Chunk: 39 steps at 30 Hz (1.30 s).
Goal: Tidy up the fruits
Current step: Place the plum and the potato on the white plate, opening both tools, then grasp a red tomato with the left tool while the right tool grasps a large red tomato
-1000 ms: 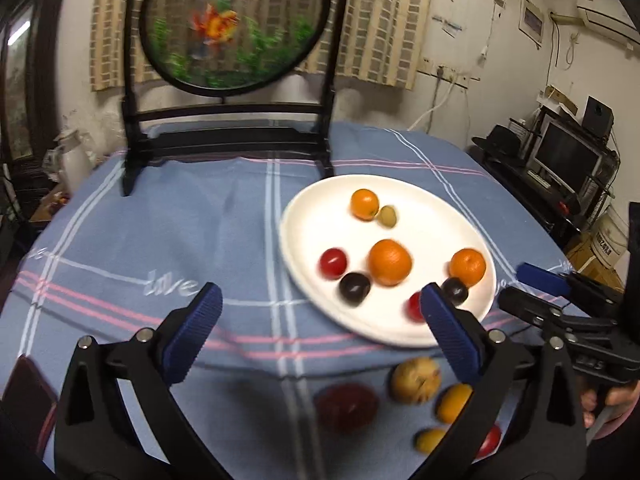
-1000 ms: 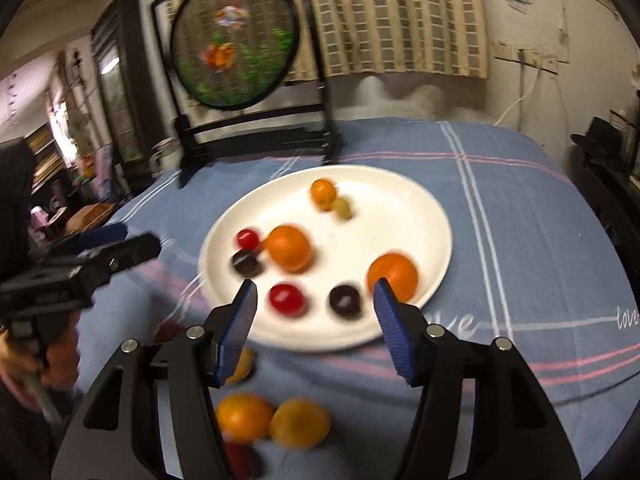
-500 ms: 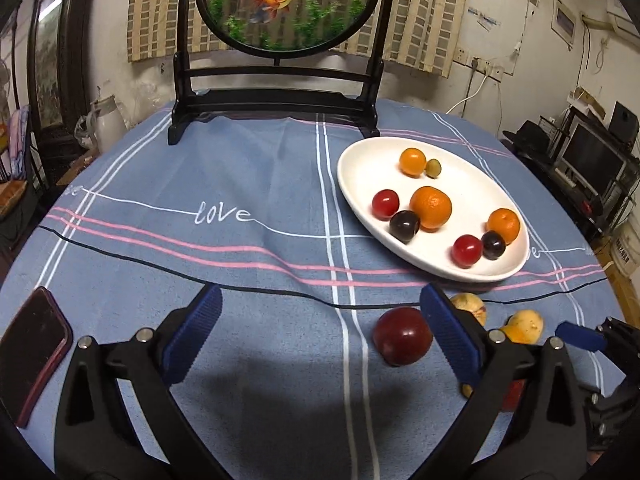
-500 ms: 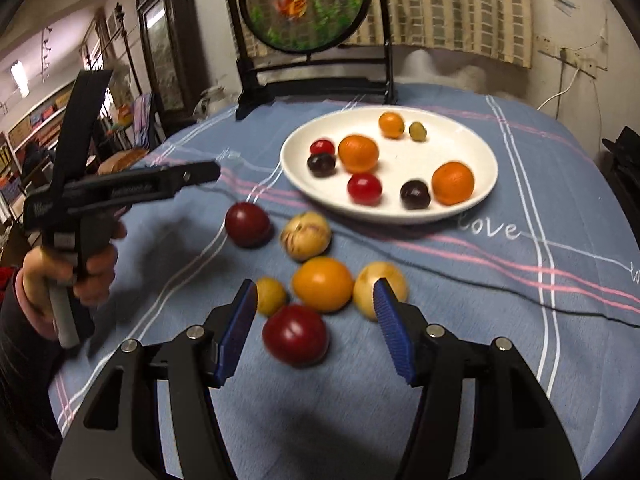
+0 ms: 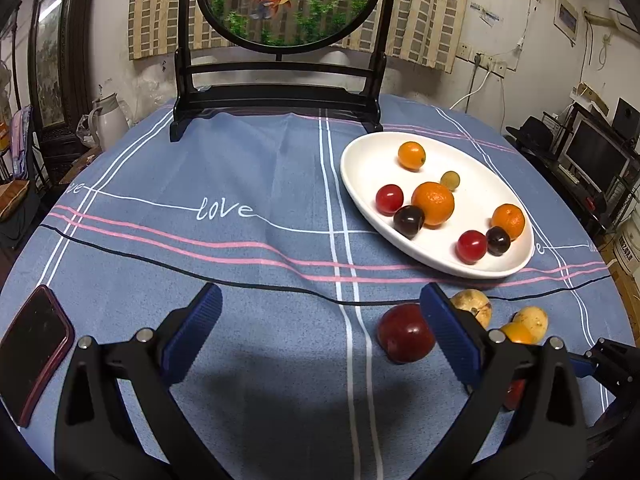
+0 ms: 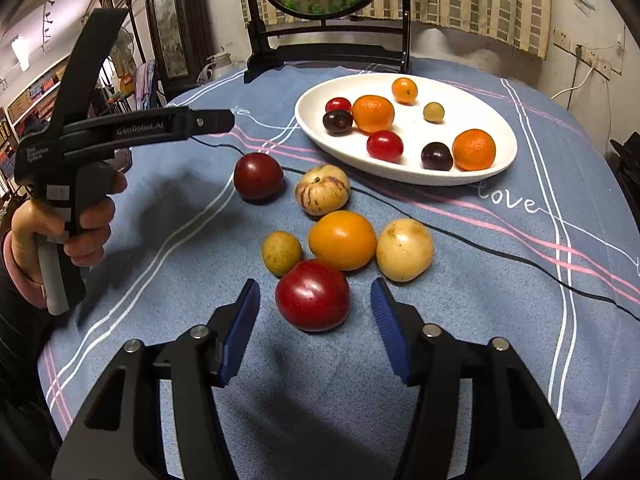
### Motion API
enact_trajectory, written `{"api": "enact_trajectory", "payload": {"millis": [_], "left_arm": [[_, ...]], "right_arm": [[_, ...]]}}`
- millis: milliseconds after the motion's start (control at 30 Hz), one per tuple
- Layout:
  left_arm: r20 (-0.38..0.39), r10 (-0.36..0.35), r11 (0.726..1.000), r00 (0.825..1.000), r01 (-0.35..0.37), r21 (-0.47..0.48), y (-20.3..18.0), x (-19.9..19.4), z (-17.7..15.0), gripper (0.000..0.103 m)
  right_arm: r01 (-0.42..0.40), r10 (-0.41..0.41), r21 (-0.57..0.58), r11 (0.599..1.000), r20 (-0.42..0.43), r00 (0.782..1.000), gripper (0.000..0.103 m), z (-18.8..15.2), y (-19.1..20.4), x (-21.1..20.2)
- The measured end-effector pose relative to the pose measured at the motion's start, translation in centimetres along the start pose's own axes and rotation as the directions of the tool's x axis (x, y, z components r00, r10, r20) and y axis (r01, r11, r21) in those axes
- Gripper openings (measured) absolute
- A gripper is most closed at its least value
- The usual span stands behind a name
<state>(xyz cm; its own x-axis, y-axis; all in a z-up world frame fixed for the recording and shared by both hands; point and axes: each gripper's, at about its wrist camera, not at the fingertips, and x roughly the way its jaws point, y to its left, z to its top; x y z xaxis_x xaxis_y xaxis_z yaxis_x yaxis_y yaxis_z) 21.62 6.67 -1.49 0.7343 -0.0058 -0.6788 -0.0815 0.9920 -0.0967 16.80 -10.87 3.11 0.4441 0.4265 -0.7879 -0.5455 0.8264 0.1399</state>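
Note:
Several loose fruits lie on the blue cloth in front of a white plate (image 6: 400, 178) that holds small oranges, cherries and a green grape. My right gripper (image 6: 316, 320) hovers low over a red plum (image 6: 313, 295), which sits between its blue fingertips. The jaws are closing and the pads stand clear of the plum. Behind it lie an orange fruit (image 6: 342, 240), a pale yellow fruit (image 6: 405, 249) and a striped pale fruit (image 6: 322, 189). My left gripper (image 5: 320, 332) is open and holds nothing. A dark red plum (image 5: 406, 332) lies by its right finger.
A phone (image 5: 34, 348) in a red case lies near the table's left edge. At the back of the table stands a round goldfish screen on a black frame (image 5: 280, 96). A hand (image 6: 60, 232) holds the left gripper's handle, left of the fruit.
Both grippers have pulled back and sunk from over the plate to the loose fruit. The right jaws have narrowed, and the red plum now lies between their tips.

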Motion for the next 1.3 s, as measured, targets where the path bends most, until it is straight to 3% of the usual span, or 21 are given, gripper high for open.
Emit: {"api": "enact_trajectory", "payload": {"millis": [533,700,800,900,1000,1300], "left_arm": [[-0.007,-0.003,1.0,1.0,0.003,-0.004,0.0,0.0,-0.1,0.101],[-0.028,-0.043,0.999,0.999,0.044,0.017,-0.3,0.1,-0.3,0.101],[-0.046,-0.079,0.993,0.996,0.083,0.087,-1.6,0.3,-0.7,0.099],[-0.031,-0.054,0.972,0.998,0.059,0.229,-4.1,0.2,-1.6,0.086],[-0.048,-0.069,0.951,0.996,0.08,0.298,-5.3,0.4,-2.3,0.073],[-0.137,-0.108,0.948,0.985,0.144,0.286,-5.3,2.6,-3.1,0.045]], "right_arm": [[0.025,-0.025,-0.046,0.999,-0.012,1.0,0.041,-0.4,0.7,0.6],[-0.076,0.073,0.066,0.995,0.045,0.996,0.041,0.2,-1.2,-1.1],[-0.063,0.055,0.109,0.992,0.081,0.995,0.041,0.4,-2.3,-2.0],[-0.048,0.037,0.144,0.988,0.079,0.996,0.041,0.4,-3.1,-2.0],[-0.054,0.042,0.163,0.985,0.071,0.997,0.041,0.4,-3.3,-1.8],[-0.046,0.034,0.156,0.987,0.077,0.996,0.04,0.3,-3.1,-1.9]]}}
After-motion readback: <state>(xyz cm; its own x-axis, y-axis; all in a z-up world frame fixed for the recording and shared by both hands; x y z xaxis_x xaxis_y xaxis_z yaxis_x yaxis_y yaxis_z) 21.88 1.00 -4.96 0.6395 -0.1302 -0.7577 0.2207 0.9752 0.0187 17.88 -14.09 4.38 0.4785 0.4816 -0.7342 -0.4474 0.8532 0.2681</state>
